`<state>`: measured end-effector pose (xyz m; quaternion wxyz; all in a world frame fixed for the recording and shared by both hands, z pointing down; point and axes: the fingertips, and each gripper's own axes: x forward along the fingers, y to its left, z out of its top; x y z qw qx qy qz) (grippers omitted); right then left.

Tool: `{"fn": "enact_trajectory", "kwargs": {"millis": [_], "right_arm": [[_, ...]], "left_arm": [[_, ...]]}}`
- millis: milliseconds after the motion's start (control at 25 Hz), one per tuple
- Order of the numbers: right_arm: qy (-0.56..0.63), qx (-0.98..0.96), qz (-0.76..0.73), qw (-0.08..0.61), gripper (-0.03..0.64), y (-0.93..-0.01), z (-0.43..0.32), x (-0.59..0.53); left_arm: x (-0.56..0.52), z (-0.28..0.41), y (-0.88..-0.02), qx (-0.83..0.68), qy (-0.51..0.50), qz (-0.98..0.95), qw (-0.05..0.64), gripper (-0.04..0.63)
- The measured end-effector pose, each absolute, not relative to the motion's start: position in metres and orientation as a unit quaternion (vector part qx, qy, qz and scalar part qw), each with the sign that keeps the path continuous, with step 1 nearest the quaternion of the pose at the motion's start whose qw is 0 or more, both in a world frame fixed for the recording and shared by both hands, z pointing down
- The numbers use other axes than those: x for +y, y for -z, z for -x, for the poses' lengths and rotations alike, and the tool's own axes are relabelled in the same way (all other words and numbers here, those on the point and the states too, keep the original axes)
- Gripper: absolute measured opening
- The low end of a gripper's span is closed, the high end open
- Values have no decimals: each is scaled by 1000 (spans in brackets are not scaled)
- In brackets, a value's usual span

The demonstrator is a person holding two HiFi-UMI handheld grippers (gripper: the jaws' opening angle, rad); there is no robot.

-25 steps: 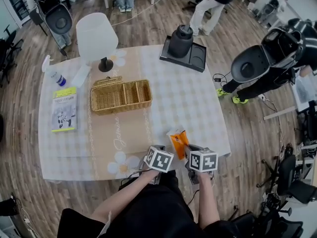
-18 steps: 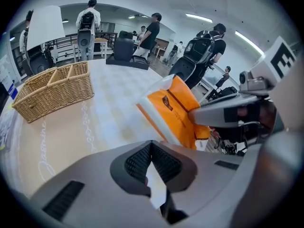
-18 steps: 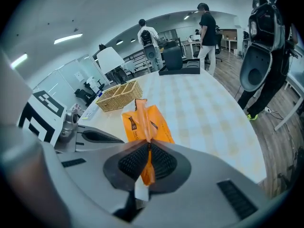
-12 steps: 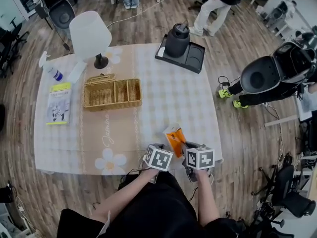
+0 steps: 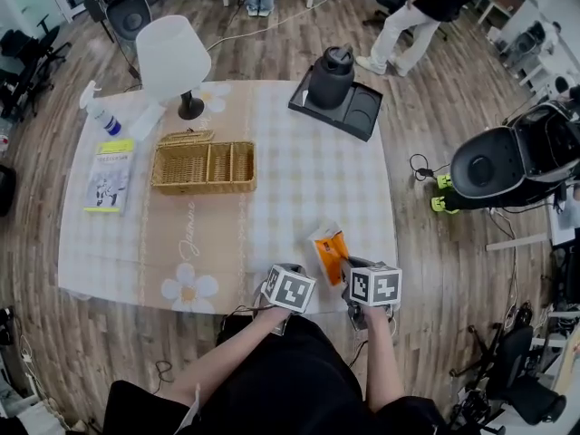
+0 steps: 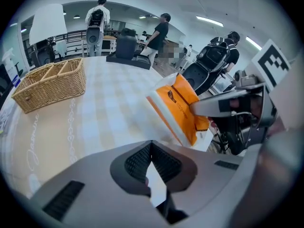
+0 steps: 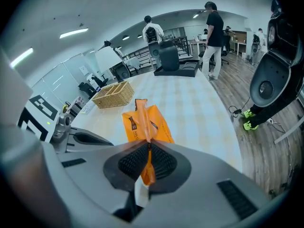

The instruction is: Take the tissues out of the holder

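Right gripper (image 7: 148,148) pinches the orange tissue pack (image 7: 145,122) at the table's (image 7: 194,103) five o'clock. Extraction is just starting, and the left gripper (image 6: 151,148), jaws pressed together, likely opens next to pluck a tissue.

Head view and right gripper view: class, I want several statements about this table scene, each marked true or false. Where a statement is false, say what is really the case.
1. The right gripper is shut on the orange tissue pack. True.
2. The white lamp stands on the table, beyond the wicker basket. True.
3. The wicker basket stands on the floor. False: it stands on the table, on the person's left side.
4. The black jug stands inside the wicker basket. False: it stands on a black tray at the table's far edge.
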<state>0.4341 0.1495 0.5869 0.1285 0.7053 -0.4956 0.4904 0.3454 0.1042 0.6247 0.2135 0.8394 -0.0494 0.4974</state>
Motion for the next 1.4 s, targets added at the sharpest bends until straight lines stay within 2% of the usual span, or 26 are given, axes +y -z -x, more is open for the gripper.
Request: {"fn": "enact_trajectory", "kwargs": {"millis": [400, 1000, 1240, 1400], "right_arm": [[-488, -511, -687, 167, 17, -606, -456, 149], [-504, -563, -627, 191, 17, -631, -442, 119], [-454, -587, -607, 284, 18, -636, -439, 110], [-436, -598, -604, 298, 18, -638, -437, 107]], "left_arm": [[105, -346, -631, -101, -490, -833, 237, 2], [99, -338, -631, -148, -476, -826, 262, 2], [96, -334, -634, -155, -480, -823, 261, 2], [97, -332, -633, -156, -480, -823, 262, 2]]}}
